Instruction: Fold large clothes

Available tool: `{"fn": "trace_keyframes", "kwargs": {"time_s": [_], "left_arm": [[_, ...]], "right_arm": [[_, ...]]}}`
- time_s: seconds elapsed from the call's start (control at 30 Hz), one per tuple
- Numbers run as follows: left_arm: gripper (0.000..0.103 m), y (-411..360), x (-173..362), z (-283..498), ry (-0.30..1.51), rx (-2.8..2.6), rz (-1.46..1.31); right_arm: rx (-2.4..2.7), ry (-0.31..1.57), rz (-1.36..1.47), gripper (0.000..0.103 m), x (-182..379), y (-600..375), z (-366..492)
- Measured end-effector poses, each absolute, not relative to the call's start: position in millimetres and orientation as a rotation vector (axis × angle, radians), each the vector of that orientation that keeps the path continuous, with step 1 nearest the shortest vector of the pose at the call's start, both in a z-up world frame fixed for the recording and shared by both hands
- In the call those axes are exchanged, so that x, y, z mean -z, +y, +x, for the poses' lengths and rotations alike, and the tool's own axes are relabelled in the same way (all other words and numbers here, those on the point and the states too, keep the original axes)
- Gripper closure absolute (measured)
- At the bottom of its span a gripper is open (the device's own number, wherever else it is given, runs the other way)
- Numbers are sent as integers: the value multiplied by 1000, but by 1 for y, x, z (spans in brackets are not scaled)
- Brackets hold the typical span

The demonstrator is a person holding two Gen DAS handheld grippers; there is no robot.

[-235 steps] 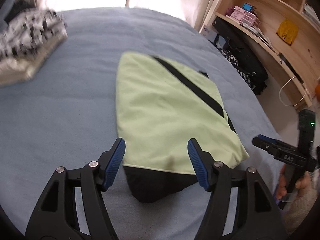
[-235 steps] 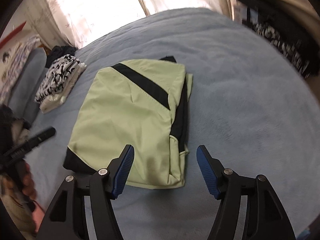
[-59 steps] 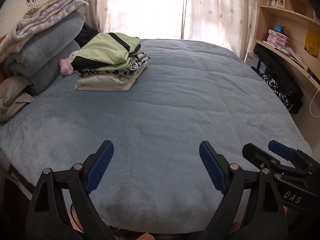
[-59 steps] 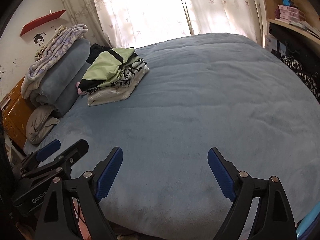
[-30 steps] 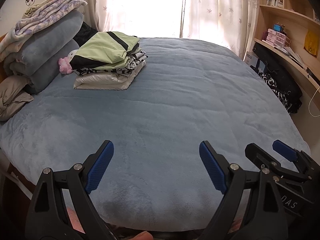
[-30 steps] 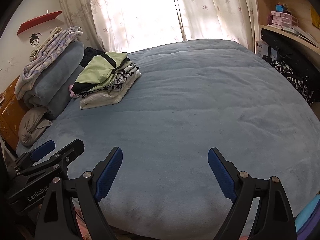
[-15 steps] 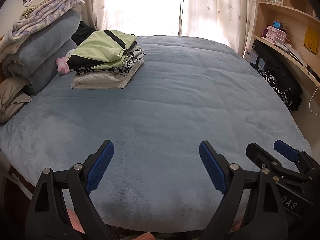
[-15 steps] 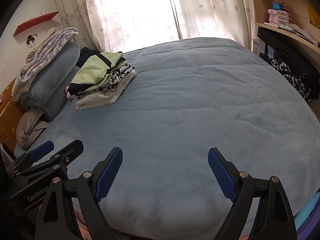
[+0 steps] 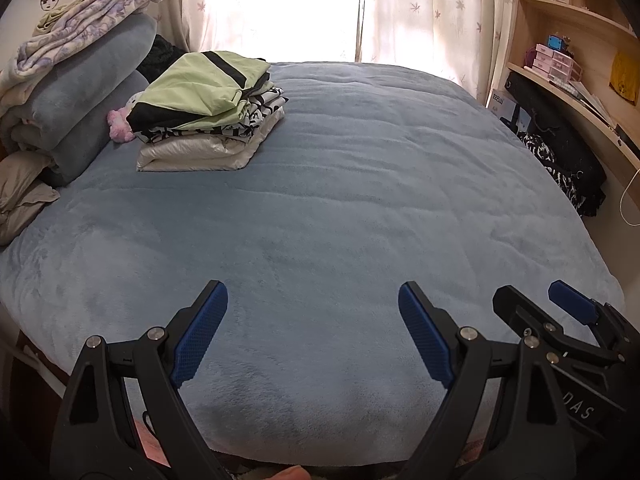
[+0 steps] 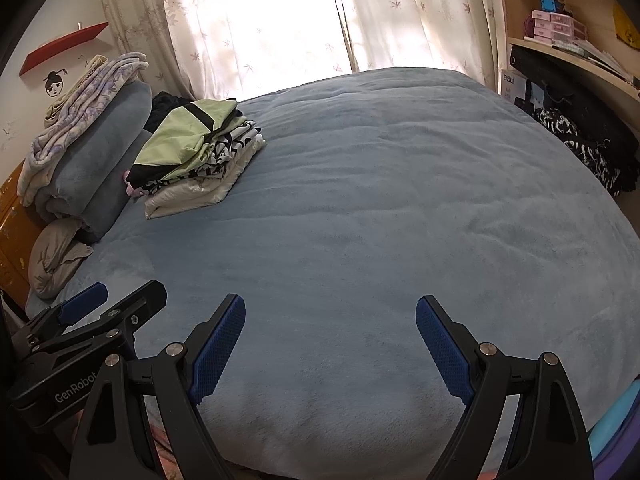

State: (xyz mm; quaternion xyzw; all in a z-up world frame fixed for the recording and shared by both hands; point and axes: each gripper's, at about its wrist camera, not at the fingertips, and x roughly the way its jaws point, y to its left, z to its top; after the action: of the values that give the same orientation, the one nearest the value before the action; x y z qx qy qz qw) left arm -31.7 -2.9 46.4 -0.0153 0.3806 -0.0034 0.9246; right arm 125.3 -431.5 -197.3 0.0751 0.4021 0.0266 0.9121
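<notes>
Both tools hang side by side over the near edge of the bed (image 9: 360, 200), each with its blue-padded jaws spread wide and nothing between them. Left tool (image 9: 313, 334) has only bare blue blanket ahead of it; the right tool (image 10: 330, 350) is the same, its fingers (image 10: 442, 350) clear of the fabric. From the left wrist view the right tool (image 9: 560, 320) shows just off to the right, and from the right wrist view the left tool (image 10: 92, 324) sits just off to the left.

Well ahead of both tools and off to their left, the folded green and black garment (image 9: 204, 88) lies on top of a stack of folded clothes (image 9: 208, 144), above a black-and-white patterned piece and a white one at the bottom. The stack rests on the far left part of the bed, just beside rolled blue bedding (image 9: 88, 96) topped with a pale floral blanket (image 9: 80, 36). Far ahead of the tools hang bright curtains (image 10: 280, 20); wooden shelves (image 9: 580, 40) stand to the right
</notes>
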Motion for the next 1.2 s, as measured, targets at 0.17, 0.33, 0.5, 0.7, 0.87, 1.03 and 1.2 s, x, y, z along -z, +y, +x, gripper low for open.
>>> {"fn": "trace_keyframes", "kwargs": {"time_s": [0.17, 0.33, 0.5, 0.7, 0.87, 1.03, 1.2], "left_arm": [[17, -5, -43, -28, 791, 8, -32], [17, -4, -41, -26, 799, 12, -39], [17, -2, -39, -24, 804, 13, -43], [17, -1, -38, -24, 805, 13, -48], [17, 0, -37, -24, 806, 11, -44], [17, -1, -37, -27, 807, 3, -36], [18, -2, -38, -28, 807, 2, -35]], "right_arm": [[-43, 834, 160, 14, 201, -427, 128], [-39, 833, 158, 14, 203, -425, 129], [-40, 835, 159, 14, 205, -426, 131], [-42, 834, 162, 14, 208, -427, 130], [-39, 836, 161, 14, 209, -425, 129], [-36, 842, 163, 14, 211, -422, 126], [-36, 842, 163, 14, 212, -423, 126]]}}
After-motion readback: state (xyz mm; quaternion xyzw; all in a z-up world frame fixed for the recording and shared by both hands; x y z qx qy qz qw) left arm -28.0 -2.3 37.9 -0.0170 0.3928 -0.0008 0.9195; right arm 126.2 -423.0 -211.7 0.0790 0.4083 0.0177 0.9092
